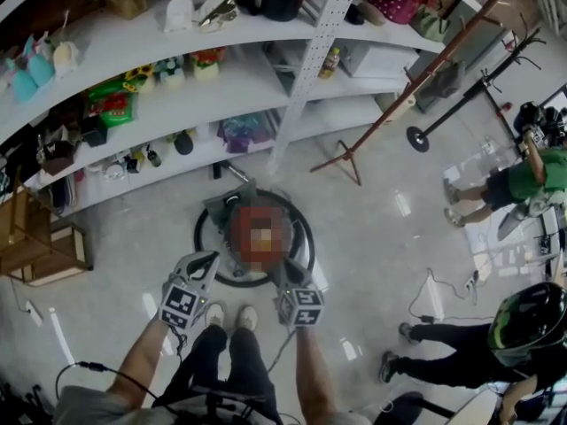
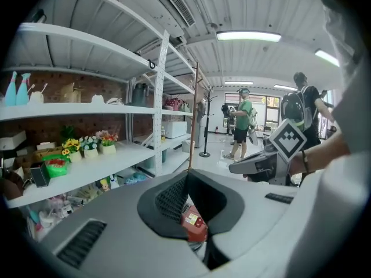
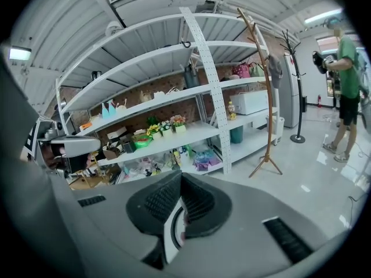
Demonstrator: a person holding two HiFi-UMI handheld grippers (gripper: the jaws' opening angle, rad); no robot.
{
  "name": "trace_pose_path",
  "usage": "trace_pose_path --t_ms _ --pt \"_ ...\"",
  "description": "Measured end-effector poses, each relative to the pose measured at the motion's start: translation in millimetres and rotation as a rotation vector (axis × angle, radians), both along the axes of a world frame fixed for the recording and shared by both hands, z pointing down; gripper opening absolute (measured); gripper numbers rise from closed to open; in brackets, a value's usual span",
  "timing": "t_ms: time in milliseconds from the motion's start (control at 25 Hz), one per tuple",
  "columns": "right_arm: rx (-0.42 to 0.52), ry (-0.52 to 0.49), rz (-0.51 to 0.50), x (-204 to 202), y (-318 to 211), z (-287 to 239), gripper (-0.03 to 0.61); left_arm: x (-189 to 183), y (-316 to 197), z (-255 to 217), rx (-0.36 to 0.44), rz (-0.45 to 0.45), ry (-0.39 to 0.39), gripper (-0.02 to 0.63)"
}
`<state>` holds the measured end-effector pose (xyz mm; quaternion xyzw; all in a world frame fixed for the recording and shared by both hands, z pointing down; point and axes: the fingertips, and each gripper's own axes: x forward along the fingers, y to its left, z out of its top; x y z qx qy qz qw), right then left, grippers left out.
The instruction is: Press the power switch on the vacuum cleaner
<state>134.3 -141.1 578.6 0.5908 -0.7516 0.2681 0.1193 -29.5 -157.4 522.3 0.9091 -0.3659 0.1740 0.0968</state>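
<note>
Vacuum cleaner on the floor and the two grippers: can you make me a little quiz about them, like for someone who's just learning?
1. True or false: the round red vacuum cleaner with a black ring stands on the glossy grey floor, just ahead of the person's white shoes.
2. Where is the left gripper?
A. over the vacuum cleaner's near edge
B. lying flat on the floor
C. raised above the person's head
3. Fill the gap: the jaws of the left gripper and of the right gripper are together and hold ____.

Key: 1 true; 2 A; 3 nothing.
</note>
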Motion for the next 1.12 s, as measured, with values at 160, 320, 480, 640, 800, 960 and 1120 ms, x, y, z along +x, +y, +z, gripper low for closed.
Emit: trace_pose_path --t_ms 160,320,480,640,800,960,1120 --pt "0.022 0.012 0.013 4.3 3.3 -26.3 0.012 2.5 0.4 -29.4 0.04 0.007 0.006 0.006" --pt "0.049 0.011 0.017 1.6 9.1 -51.4 0.012 -0.4 3.6 -55.2 0.064 -0.004 0.027 0.006" --pt "0.071 0.003 0.017 -5.9 20.5 -71.5 0.012 -3.4 12.0 -66.1 0.061 -0.006 0.027 0.006" --pt "0.091 -0.004 0.026 -8.5 29.4 -87.9 0.012 -6.5 16.4 -79.4 0.081 -0.004 0.029 0.006" --pt "0.12 -0.005 0.036 -7.2 32.7 -107.9 0.012 -6.7 17.4 -97.3 0.106 -0.003 0.041 0.006" --pt "0.147 -0.003 0.043 -4.6 35.8 -123.1 0.012 -7.6 17.6 -108.2 0.135 0.004 0.04 0.006" --pt "0.158 -0.002 0.052 -3.4 36.9 -131.3 0.012 -7.5 15.1 -120.0 0.141 -0.004 0.06 0.006"
